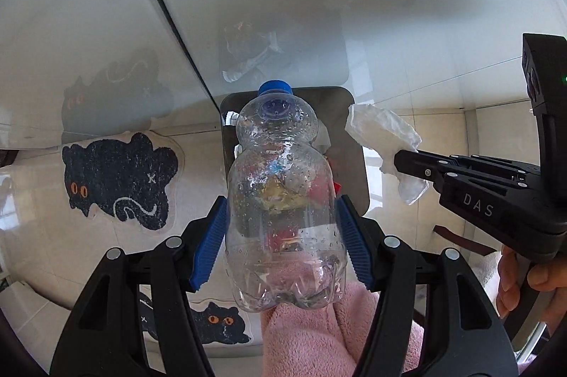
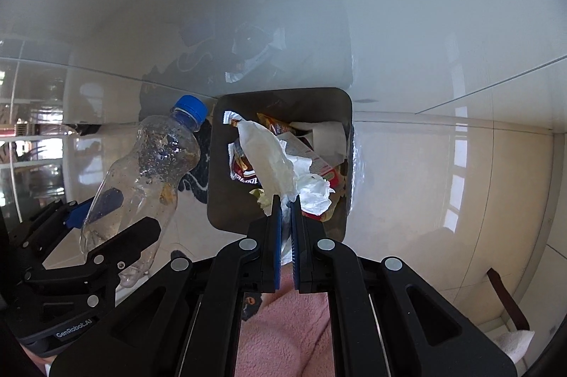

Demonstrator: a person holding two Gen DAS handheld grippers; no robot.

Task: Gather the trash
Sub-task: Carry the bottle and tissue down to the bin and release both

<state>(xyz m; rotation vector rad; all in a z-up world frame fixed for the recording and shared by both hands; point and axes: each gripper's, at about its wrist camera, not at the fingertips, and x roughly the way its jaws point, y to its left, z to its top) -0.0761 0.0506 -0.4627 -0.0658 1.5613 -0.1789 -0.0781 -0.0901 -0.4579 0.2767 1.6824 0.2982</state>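
My left gripper (image 1: 281, 221) is shut on a clear plastic bottle (image 1: 280, 192) with a blue cap, held above a grey trash bin (image 1: 349, 143). The bottle (image 2: 141, 178) and left gripper (image 2: 106, 228) also show at the left of the right wrist view, beside the bin. My right gripper (image 2: 286, 199) is shut on a crumpled white tissue (image 2: 269, 160) and holds it over the bin (image 2: 219, 199), which holds wrappers and paper. In the left wrist view the right gripper (image 1: 398, 160) holds the tissue (image 1: 386, 136) just right of the bin.
The bin stands on a glossy pale tiled floor against a white glossy wall (image 2: 283, 4). A black cat-shaped mat (image 1: 117, 182) lies left of the bin. Pink fleece clothing (image 2: 283, 334) fills the bottom of both views. A dark strap (image 2: 506, 299) lies at the lower right.
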